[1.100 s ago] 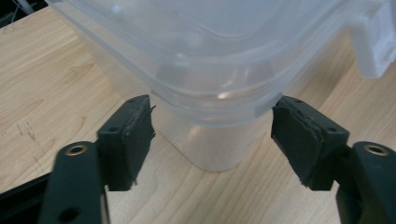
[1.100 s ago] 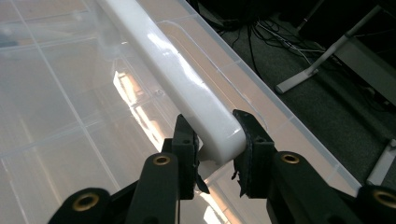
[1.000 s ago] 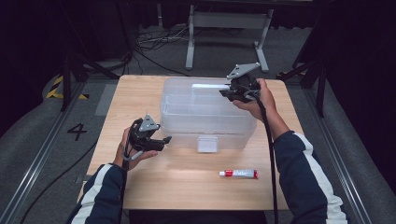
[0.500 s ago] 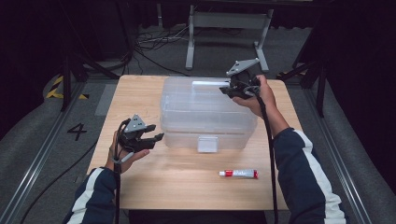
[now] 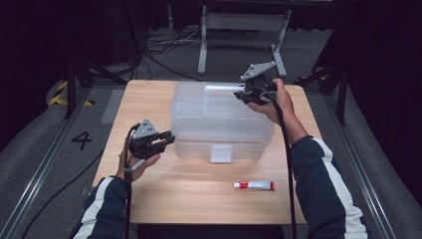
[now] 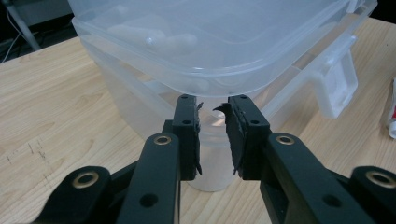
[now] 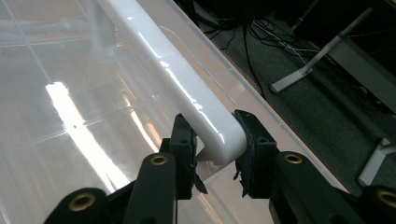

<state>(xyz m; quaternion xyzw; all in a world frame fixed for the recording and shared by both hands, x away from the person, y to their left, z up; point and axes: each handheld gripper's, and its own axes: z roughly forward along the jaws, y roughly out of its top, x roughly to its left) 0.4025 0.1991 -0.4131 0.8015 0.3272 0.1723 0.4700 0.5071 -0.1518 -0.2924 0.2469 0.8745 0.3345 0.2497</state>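
Note:
A clear plastic storage box [image 5: 219,119] with its lid on stands mid-table. My right gripper [image 5: 240,95] is at the box's far right top, shut on the lid's white handle bar [image 7: 187,88], which sits between the pads [image 7: 254,144]. My left gripper [image 5: 166,140] hovers just off the box's front left corner and points at the box wall [image 6: 210,46]. Its jaws have just been closing. They stand a narrow gap apart with nothing between them [image 6: 214,112].
A white tube with a red cap [image 5: 255,185] lies on the wooden table [image 5: 149,99] in front of the box, toward the right. The box's front latch [image 5: 221,153] faces the person. Cables and a metal stand are on the dark floor beyond the table.
The left gripper's jaws have narrowed from wide apart to a small gap, and that hand has drawn slightly left, away from the box. The right gripper has stayed on the handle.

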